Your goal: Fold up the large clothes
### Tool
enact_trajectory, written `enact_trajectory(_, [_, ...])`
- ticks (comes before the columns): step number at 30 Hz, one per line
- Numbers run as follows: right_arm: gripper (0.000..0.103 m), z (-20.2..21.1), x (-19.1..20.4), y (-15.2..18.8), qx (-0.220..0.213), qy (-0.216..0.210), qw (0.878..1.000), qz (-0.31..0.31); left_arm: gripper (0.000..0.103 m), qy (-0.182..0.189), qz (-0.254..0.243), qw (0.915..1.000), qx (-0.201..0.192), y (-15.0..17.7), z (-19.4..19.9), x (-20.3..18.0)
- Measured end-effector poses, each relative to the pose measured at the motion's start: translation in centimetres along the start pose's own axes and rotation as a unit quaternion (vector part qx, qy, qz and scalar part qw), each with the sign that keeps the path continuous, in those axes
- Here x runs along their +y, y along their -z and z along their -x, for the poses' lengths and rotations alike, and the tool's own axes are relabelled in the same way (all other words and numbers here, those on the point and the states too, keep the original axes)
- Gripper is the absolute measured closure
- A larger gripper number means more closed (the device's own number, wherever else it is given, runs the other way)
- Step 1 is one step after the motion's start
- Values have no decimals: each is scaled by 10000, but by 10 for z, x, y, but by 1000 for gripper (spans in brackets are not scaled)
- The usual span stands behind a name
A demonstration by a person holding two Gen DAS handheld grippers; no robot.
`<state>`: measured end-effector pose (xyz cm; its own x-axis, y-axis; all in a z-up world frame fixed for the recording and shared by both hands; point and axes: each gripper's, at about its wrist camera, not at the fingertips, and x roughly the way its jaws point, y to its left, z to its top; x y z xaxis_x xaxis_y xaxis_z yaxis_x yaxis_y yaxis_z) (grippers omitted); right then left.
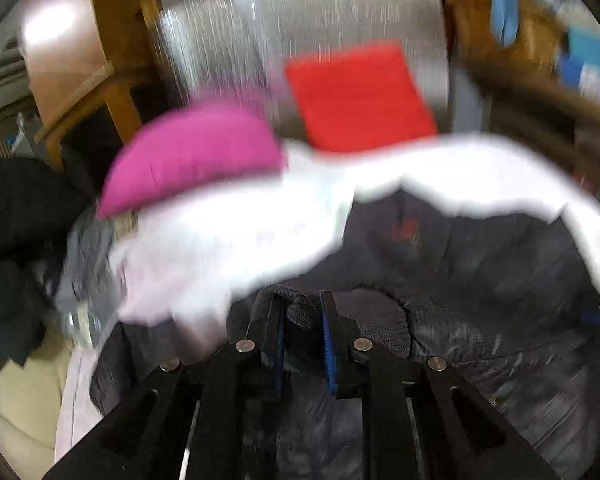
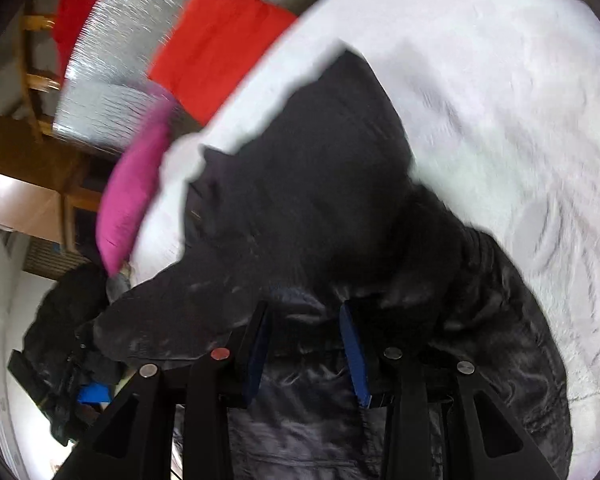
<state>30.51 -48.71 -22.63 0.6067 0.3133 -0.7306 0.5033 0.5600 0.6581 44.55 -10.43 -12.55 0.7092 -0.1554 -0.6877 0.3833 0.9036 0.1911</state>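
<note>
A large dark grey puffer jacket (image 1: 480,280) lies over a white bedsheet (image 1: 260,232). My left gripper (image 1: 300,312) is shut on the jacket's ribbed knit collar or cuff, which bunches between the blue pads. In the right wrist view the same jacket (image 2: 320,200) hangs and spreads over the white sheet (image 2: 500,120). My right gripper (image 2: 306,320) has shiny jacket fabric between its fingers, which stand a little apart around the thick cloth. Both views are motion-blurred.
A pink pillow (image 1: 192,152) and a red folded cloth (image 1: 360,96) lie beyond the sheet, before a silver padded surface (image 1: 300,24). Wooden chair legs (image 1: 116,80) stand at the left. A dark clothes pile (image 1: 16,240) sits at the far left.
</note>
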Motion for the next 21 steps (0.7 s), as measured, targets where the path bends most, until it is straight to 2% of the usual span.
enact_trajectory(2, [65, -3, 0, 0, 38, -20, 10000, -30, 85, -78, 44, 9977, 666, 20, -37, 3])
enact_trajectory(4, [65, -1, 3, 1, 10, -36, 10000, 45, 83, -13, 234, 9954, 930, 33, -52, 10])
enact_trajectory(6, [64, 2, 6, 2, -38, -163, 9998, 96, 81, 56, 346, 9954, 895, 37, -50, 15])
enact_trajectory(8, [64, 4, 11, 2, -96, -365, 9992, 155, 73, -73, 366, 9965, 751, 34, -40, 22])
enact_trajectory(10, [64, 6, 17, 2, -165, -554, 9981, 225, 51, -156, 467, 9973, 546, 31, -28, 30])
enact_trajectory(11, [64, 5, 20, 3, -176, -624, 9975, 285, 48, -178, 550, 9972, 479, 30, -23, 35])
enact_trajectory(14, [64, -5, 35, 8, -21, -546, 9970, 557, 47, -4, 617, 9975, 344, 28, -12, 30])
enact_trajectory(17, [64, -25, 38, 15, 408, -162, 9967, 681, 46, 318, 507, 9977, 314, 33, -11, 8])
enact_trajectory(19, [64, -31, 36, 17, 483, -32, 9966, 673, 46, 486, 439, 9965, 526, 38, -20, -10])
enact_trajectory(21, [64, -26, 37, 17, 438, -98, 9969, 647, 46, 384, 264, 9949, 895, 43, -38, -28])
